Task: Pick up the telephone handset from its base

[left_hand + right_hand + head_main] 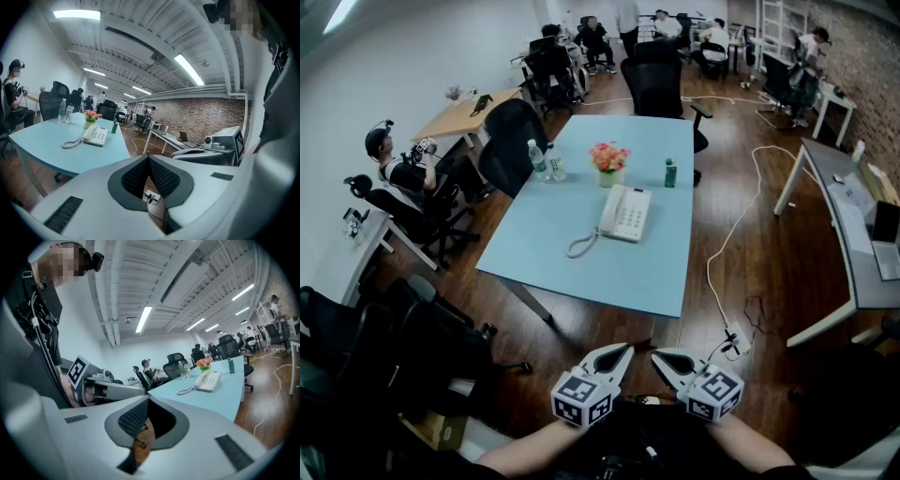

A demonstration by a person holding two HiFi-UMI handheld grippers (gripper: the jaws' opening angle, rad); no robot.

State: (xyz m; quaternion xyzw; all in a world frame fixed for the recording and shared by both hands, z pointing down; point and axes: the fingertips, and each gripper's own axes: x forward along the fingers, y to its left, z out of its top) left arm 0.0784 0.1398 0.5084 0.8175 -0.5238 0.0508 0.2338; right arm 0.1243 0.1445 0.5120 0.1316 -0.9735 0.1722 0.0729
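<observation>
Dark wood floor (pixel 769 267), pale blue table (pixel 619 270), black office chairs (pixel 511 136), brick wall (pixel 204 115), ceiling strip lights (pixel 187 69).

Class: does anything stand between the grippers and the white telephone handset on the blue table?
Nothing visible does. Only dark wooden floor and bare pale blue table lie between the left gripper, the right gripper and the white telephone handset. The pot of pink flowers and green bottle stand beyond it.

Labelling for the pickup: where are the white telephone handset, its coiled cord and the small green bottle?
White telephone handset (pixel 608 211): head view, its middle.
Coiled white cord (pixel 575 250): head view, its loop.
Small green bottle (pixel 670 173): head view, its body.
</observation>
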